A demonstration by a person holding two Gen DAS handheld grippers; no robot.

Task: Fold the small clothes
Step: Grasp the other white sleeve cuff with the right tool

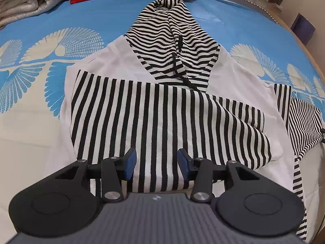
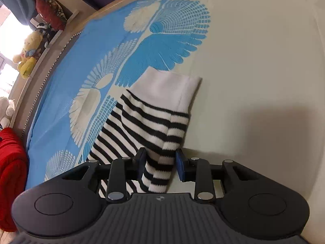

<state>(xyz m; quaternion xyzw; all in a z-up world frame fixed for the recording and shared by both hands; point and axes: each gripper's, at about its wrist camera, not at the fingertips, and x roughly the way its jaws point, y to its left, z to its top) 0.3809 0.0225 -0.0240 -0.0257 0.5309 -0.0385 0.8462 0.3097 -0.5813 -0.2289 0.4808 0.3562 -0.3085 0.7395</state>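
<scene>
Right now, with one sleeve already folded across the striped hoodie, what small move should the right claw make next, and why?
Probably close the right claw on the striped sleeve lying between its pads. A gap shows at the right pad, so it isn't gripped yet. That sleeve, ending in a white cuff, lies out on the bedspread, not yet folded in.

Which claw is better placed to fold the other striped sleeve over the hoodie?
Probably the right claw: the striped sleeve lies between its open jaws. The left claw hovers open over the hoodie body.
</scene>
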